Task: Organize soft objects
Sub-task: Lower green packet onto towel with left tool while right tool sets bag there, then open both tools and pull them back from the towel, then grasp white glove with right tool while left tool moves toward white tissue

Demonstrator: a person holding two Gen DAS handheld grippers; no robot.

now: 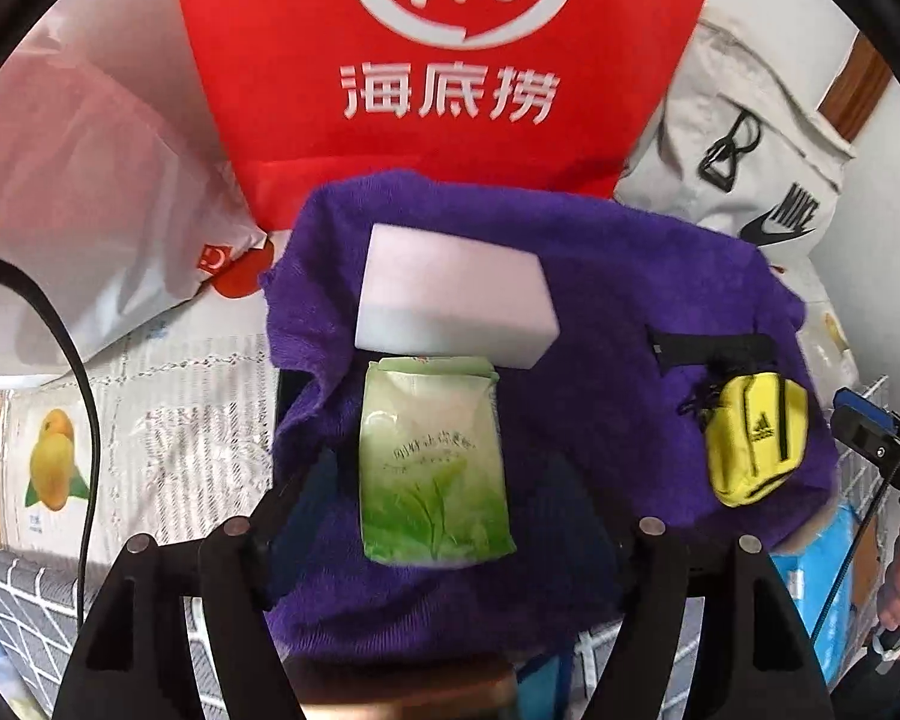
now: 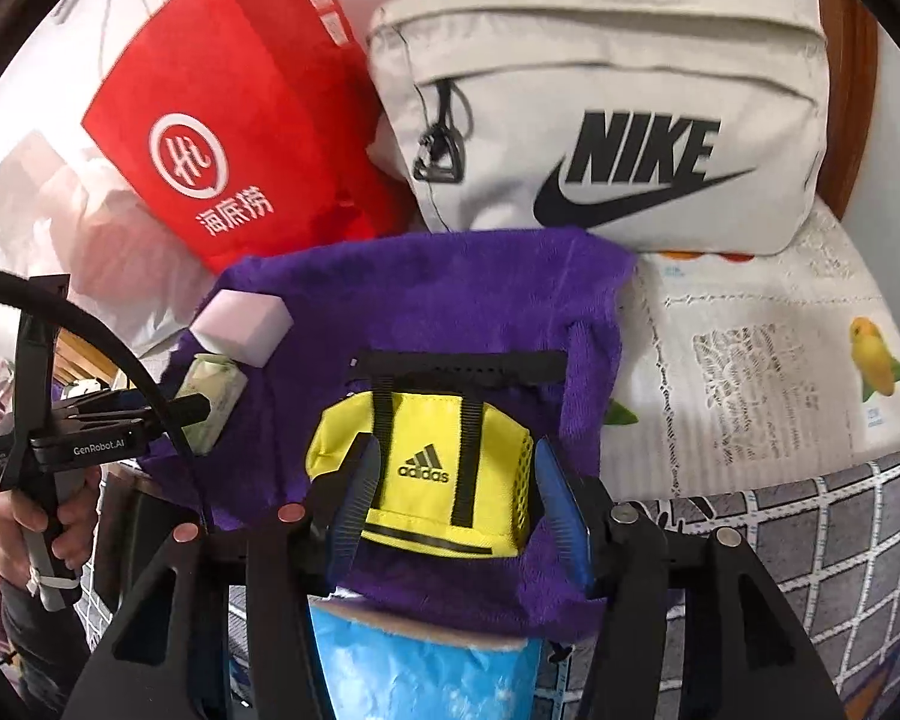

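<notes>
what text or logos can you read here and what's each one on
"Hi" and "海底捞": red bag
"NIKE": beige bag
"adidas": yellow pouch
"GenRobot.AI": left gripper body
Green tissue pack: print too blurred to read

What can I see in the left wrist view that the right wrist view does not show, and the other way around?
Only the left wrist view shows the printed green front of the tissue pack.

Only the right wrist view shows the blue pads of the right tongs, open on either side of the yellow pouch, and a hand holding the left tongs.

Both show the purple towel, white sponge, red bag and grey Nike bag.
</notes>
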